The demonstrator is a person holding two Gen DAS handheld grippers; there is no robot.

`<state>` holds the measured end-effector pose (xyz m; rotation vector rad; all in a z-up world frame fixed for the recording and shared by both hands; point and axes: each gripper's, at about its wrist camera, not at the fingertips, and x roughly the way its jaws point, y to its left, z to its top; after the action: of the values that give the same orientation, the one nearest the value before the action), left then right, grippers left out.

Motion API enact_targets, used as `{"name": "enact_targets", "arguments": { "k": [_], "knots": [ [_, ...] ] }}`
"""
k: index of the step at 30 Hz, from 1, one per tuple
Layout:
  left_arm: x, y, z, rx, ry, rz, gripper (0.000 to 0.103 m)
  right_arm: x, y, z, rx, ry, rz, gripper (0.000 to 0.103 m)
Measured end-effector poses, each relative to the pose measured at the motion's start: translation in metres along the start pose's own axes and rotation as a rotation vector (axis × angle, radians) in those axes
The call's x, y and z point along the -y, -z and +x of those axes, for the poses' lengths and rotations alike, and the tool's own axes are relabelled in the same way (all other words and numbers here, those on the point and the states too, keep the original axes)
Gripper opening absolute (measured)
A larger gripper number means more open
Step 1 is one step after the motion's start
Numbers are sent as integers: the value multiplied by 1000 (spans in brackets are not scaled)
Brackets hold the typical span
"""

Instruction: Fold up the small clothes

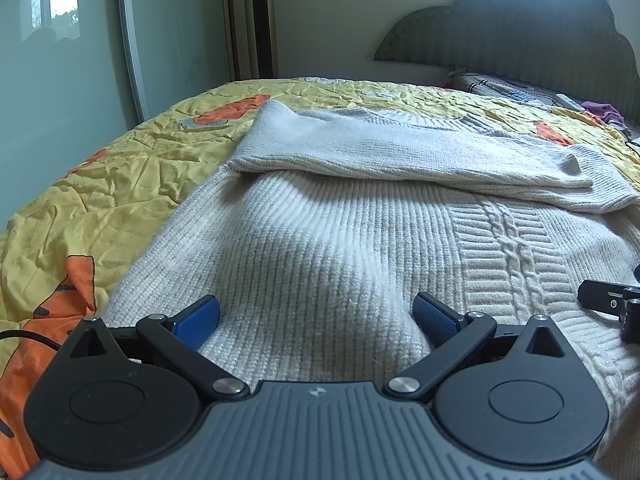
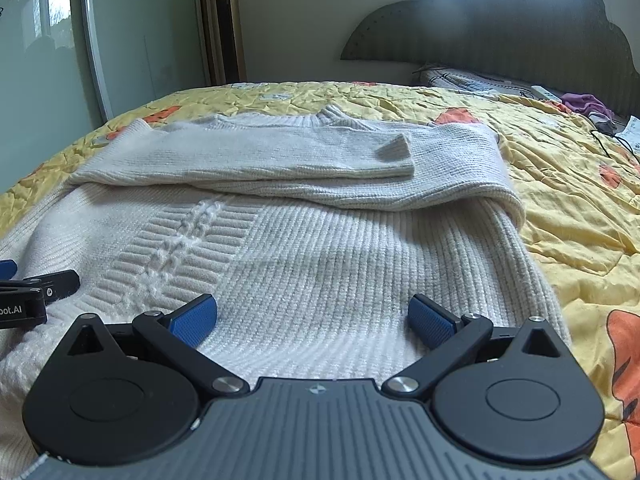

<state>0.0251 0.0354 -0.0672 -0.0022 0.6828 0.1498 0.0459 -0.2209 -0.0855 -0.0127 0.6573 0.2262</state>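
A cream knitted sweater [image 1: 340, 248] [image 2: 304, 256] lies flat on the bed, its ribbed body and cable pattern facing up. Both sleeves [image 1: 400, 160] [image 2: 280, 156] are folded across its upper part. My left gripper [image 1: 316, 316] hovers open over the sweater's near hem, blue pads wide apart, knit below them but nothing pinched. My right gripper [image 2: 312, 314] is equally wide open over the near hem on the right side, and nothing is gripped. Each gripper's edge shows in the other's view: right gripper [image 1: 612, 304], left gripper [image 2: 36, 292].
A yellow quilt with orange prints [image 1: 120, 168] [image 2: 560, 200] covers the bed. The grey headboard [image 1: 520, 32], a pillow [image 1: 504, 86] and purple cloth [image 2: 584, 102] are at the far right. A tall tower fan [image 1: 260, 20] and a mirrored wardrobe door [image 1: 60, 60] stand behind.
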Motion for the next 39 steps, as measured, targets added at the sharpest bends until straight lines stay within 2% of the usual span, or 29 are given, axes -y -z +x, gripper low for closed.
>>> {"name": "enact_targets", "arguments": {
  "k": [4, 9, 20, 34, 39],
  "knots": [
    [-6, 0, 0, -6, 23, -24, 103, -4, 2, -3, -4, 13, -12, 102],
    [-2, 0, 0, -7, 14, -9, 103, -9, 11, -15, -5, 48, -1, 102],
    [-2, 0, 0, -6, 11, -6, 103, -5, 14, -19, 7, 20, 27, 103],
    [-1, 1, 0, -6, 7, 0, 103, -8, 13, -17, 2, 26, 17, 103],
    [-2, 1, -6, -26, 26, 20, 103, -12, 15, -20, -5, 47, 9, 102]
  ]
}}
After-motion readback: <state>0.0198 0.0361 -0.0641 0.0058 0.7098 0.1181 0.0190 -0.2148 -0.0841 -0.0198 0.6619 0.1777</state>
